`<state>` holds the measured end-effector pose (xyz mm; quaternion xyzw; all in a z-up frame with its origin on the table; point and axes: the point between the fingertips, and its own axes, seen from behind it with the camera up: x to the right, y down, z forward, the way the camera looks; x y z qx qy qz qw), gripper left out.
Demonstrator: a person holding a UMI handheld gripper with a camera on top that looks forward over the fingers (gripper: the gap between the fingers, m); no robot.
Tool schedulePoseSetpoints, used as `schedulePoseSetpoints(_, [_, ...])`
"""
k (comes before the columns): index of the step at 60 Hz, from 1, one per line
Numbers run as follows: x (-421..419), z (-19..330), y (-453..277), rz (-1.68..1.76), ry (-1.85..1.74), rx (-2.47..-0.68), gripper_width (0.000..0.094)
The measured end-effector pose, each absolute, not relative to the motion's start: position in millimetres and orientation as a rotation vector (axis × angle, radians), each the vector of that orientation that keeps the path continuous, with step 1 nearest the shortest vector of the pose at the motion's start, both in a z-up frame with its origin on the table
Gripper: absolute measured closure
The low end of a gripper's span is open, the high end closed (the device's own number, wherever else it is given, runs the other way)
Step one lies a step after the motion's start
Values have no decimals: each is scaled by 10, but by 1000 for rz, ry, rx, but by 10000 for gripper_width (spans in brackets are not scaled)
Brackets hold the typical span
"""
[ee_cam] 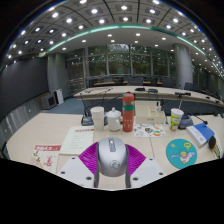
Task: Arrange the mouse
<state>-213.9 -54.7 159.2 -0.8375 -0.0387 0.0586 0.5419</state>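
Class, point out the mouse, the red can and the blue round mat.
mouse (112,156), gripper view, top shell, between the fingers
red can (128,112), gripper view, side wall
blue round mat (181,153), gripper view, centre

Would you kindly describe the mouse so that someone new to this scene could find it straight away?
Start at the pale desk in the open office, then find the gripper at its near edge. The mouse lies between the purple finger pads, which close against its sides. It is the only grey, rounded thing there; the cups and tall red can stand farther back.
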Motion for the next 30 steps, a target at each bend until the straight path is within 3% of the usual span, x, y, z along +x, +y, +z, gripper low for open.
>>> schedulePoseSetpoints(7, [-1332,2164,-237,147,-1,-1910,584])
schedulePoseSetpoints(14, [-347,2179,73,99,65,-1904,584])
schedulePoseSetpoints(30, [1237,747,441,-24,136,-2108,586])
